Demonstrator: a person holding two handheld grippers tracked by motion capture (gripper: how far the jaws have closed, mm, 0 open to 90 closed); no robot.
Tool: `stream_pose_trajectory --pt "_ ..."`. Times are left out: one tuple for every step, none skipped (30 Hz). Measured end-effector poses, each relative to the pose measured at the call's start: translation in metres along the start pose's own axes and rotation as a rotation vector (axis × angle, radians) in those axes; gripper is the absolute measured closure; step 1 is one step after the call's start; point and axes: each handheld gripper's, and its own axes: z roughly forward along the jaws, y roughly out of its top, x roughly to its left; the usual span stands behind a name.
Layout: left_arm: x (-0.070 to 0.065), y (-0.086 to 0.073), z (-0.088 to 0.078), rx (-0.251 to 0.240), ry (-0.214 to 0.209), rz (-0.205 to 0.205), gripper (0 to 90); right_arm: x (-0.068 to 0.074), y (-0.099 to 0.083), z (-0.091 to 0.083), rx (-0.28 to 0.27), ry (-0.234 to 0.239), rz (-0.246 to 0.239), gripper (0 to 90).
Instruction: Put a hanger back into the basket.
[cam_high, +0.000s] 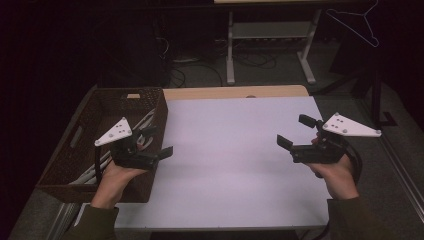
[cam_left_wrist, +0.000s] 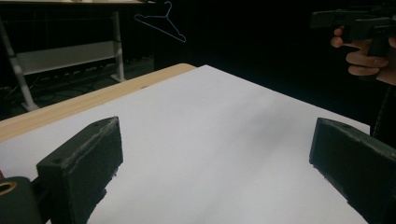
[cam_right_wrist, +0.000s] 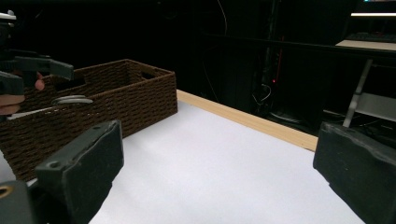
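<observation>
My left gripper (cam_high: 159, 141) is held open over the right wall of a brown wicker basket (cam_high: 156, 107), its jaws pointing right across the white tabletop (cam_high: 235, 160). In the left gripper view my left gripper (cam_left_wrist: 219, 140) has its jaws wide apart with only bare white table between them. My right gripper (cam_high: 292, 130) hovers open near the table's right edge, pointing left. In the right gripper view my right gripper (cam_right_wrist: 219, 144) has nothing between its jaws, and the basket (cam_right_wrist: 116, 98) lies beyond. Pale bars (cam_high: 92, 170) lie inside the basket; I cannot tell what they are.
A wooden strip (cam_high: 235, 92) runs along the table's far edge. Beyond it stands a white table frame (cam_high: 230, 50) on a dark floor with cables. A thin wire hanger (cam_high: 356, 22) hangs at the back right. The room around is dark.
</observation>
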Motion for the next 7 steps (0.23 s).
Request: stream_pose_trajectory --pt "0.0001 0.0001 -0.0003 0.000 -0.002 0.003 2.2 0.0000 0.0000 -0.0002 -0.001 0.000 0.001 1.3" --pt "0.0001 0.0002 -0.0005 -0.005 -0.002 0.003 2.2 -0.0001 0.0000 -0.0003 -0.001 0.000 -0.002 1.3" --pt "0.0000 0.0002 -0.0006 -0.008 -0.003 0.000 2.2 -0.0002 0.0000 -0.0004 -0.003 -0.001 -0.005 1.3" --pt "0.0000 0.0002 -0.0006 -0.007 -0.004 -0.001 2.2 -0.0002 -0.0001 -0.0007 -0.003 -0.001 -0.005 1.3" --pt "0.0000 0.0002 -0.0006 -0.007 -0.004 0.001 2.2 0.0001 -0.0003 -0.0011 -0.001 0.000 0.001 1.3" --pt "-0.0001 0.0004 -0.0008 -0.004 -0.004 0.003 2.2 -0.0001 -0.0004 -0.0013 0.000 -0.001 0.003 1.3" --pt "-0.0006 0.0009 -0.0009 -0.004 -0.004 0.004 2.2 -0.0003 -0.0006 -0.0015 -0.001 -0.001 0.001 1.3"
